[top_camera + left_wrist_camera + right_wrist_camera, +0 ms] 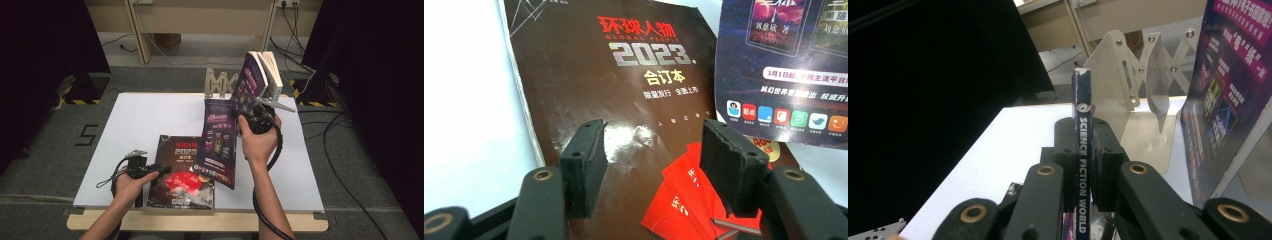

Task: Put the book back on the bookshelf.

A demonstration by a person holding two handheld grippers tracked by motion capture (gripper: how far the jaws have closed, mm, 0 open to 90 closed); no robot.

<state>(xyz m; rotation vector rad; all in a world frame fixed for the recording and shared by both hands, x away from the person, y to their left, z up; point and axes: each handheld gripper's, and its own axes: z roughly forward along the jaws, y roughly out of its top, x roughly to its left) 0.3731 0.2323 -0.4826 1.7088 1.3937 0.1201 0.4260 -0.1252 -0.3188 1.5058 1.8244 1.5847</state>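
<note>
Purple magazine [218, 142] held upright above the white table [135, 125].

Its narrow spine [1082, 150], printed "SCIENCE FICTION WORLD", is pinched between the closed jaws of the right gripper [256, 121]; the glossy cover hangs down over a dark book [614, 100] marked "2023". At 8 o'clock from the magazine, the left gripper [651, 155] hovers over that book, jaws apart. At 1 o'clock, more books [260, 75] lean in a folding rack [1133, 75].

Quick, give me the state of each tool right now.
Left tool: open, hovering over the dark magazine, holding nothing.
Right tool: closed on the purple magazine, held upright by its spine.
</note>
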